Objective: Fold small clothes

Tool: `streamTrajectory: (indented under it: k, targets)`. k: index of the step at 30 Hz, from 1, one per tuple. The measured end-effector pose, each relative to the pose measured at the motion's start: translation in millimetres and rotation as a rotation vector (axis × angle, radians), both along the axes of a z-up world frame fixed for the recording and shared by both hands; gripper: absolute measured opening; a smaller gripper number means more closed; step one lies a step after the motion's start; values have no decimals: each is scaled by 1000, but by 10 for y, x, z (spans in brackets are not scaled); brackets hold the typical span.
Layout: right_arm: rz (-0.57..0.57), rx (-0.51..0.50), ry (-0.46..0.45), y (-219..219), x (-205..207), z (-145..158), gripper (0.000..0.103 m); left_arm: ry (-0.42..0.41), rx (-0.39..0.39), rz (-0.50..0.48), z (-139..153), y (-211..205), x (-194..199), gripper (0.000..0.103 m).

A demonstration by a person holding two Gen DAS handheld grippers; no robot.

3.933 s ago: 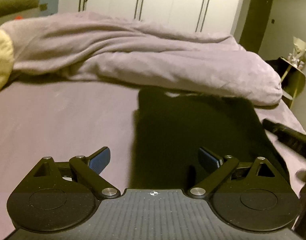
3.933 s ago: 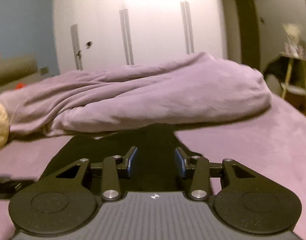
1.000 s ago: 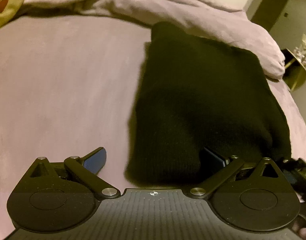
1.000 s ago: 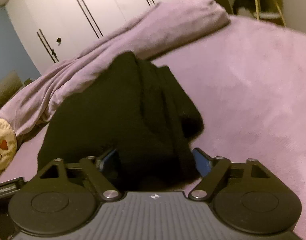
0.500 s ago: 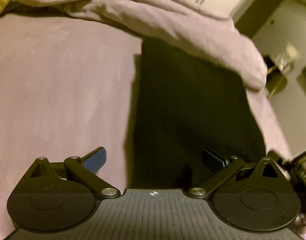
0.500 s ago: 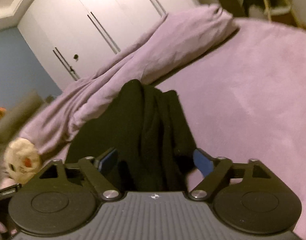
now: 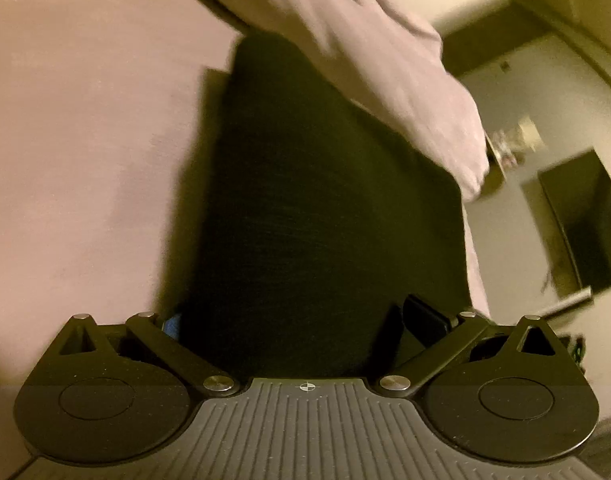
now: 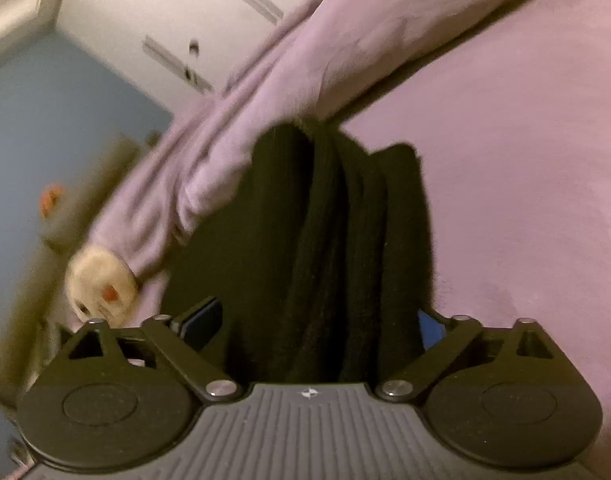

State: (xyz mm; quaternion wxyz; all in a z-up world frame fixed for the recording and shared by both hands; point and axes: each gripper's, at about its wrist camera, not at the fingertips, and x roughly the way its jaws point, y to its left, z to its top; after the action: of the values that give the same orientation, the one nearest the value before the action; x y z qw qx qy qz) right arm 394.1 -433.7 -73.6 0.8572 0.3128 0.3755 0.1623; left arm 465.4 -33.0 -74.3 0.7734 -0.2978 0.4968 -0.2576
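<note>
A black knitted garment (image 7: 313, 200) lies folded on the purple bed sheet (image 7: 85, 120). In the left wrist view its near edge sits between the spread fingers of my left gripper (image 7: 301, 320), which is open. In the right wrist view the same garment (image 8: 337, 240) shows several stacked folds along its right side. Its near end lies between the wide-apart fingers of my right gripper (image 8: 313, 324), also open. Both views are tilted and blurred.
A bunched purple duvet (image 7: 369, 52) lies along the far side of the bed, touching the garment's far edge. A cream plush toy (image 8: 101, 284) sits at the left in the right wrist view. White wardrobe doors (image 8: 177, 12) stand behind. A dark screen (image 7: 585, 220) is off the bed's right side.
Both grippers have tilted and moved in lower over the garment's near edge. The cloth now reaches further between the fingers of each. Both stay open.
</note>
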Motion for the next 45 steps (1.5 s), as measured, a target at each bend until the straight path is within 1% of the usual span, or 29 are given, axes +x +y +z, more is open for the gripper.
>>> streamTrajectory:
  k: [1, 3, 4, 6, 7, 9, 11, 12, 13, 14, 15, 17, 20, 22, 26, 27, 28, 29, 30, 32, 33, 34, 35, 36, 37, 39, 40, 42, 45]
  targets:
    - [0, -10, -5, 39, 24, -12, 85, -15, 22, -17, 4, -56, 28, 103]
    - [9, 51, 3, 47, 53, -45, 60, -46, 27, -26, 6, -92, 63, 103]
    - [1, 72, 6, 45, 58, -65, 59, -37, 12, -4, -4, -75, 69, 103]
    - [17, 56, -6, 82, 23, -47, 56, -39, -47, 37, -15, -7, 26, 100]
    - [12, 70, -3, 80, 11, -52, 56, -49, -52, 35, -17, 9, -7, 94]
    - [4, 81, 7, 113, 33, -110, 58, -72, -53, 22, -60, 40, -42, 92]
    - [-22, 80, 19, 165, 70, -119, 60, -45, -68, 46, -101, 60, -17, 89]
    - [-33, 72, 17, 192, 67, -90, 57, -38, -69, 68, -73, 61, -21, 88]
    - [-30, 69, 8, 220, 41, -49, 55, -42, -65, 74, -19, 55, -45, 83]
    - [-26, 64, -3, 269, 6, 4, 52, -54, -54, 69, 33, 45, -64, 74]
    - [-22, 56, -17, 315, -12, 51, 50, -64, -46, 68, 93, 43, -90, 70]
    - [-13, 54, -44, 419, -49, 165, 50, -77, -74, 75, 224, 94, -147, 63]
    - [24, 89, -88, 649, -101, 350, 49, -108, -63, 77, 408, 201, -250, 62]
    - [67, 59, -99, 884, -110, 427, 49, -136, -22, 79, 528, 251, -290, 62]
    - [114, 41, -91, 1227, -155, 377, 49, -156, 15, 151, 679, 679, -462, 62]
    - [107, 16, -79, 1274, -184, 337, 51, -153, 32, 170, 675, 778, -490, 63]
    - [83, -8, -52, 1302, -232, 278, 54, -144, 82, 188, 659, 886, -530, 66]
    - [42, -51, -29, 1309, -304, 243, 61, -124, 160, 213, 644, 988, -584, 70]
    - [-6, -113, -22, 1316, -392, 248, 67, -108, 225, 242, 630, 1084, -663, 70]
    - [-80, -218, -94, 1325, -700, 342, 71, -110, 313, 291, 655, 1242, -890, 72]
    - [-116, -258, -136, 1350, -877, 406, 71, -128, 324, 315, 688, 1296, -1032, 76]
    - [-139, -296, -165, 1392, -1015, 458, 70, -137, 322, 340, 718, 1324, -1167, 84]
    - [-150, -331, -210, 1442, -1177, 505, 63, -140, 330, 365, 743, 1319, -1316, 90]
    - [-145, -362, -253, 1535, -1333, 542, 50, -146, 343, 380, 755, 1309, -1426, 90]
    - [-136, -402, -280, 1629, -1437, 559, 46, -155, 358, 382, 766, 1231, -1530, 90]
    - [-112, -467, -317, 1809, -1611, 535, 28, -170, 372, 369, 793, 1118, -1674, 93]
    - [-104, -489, -318, 1879, -1630, 524, 24, -165, 369, 350, 780, 1055, -1730, 95]
    - [-103, -572, -298, 1974, -1627, 444, 22, -130, 385, 308, 695, 954, -1776, 95]
    - [-103, -602, -230, 1985, -1557, 353, 19, -66, 498, 286, 556, 782, -1728, 97]
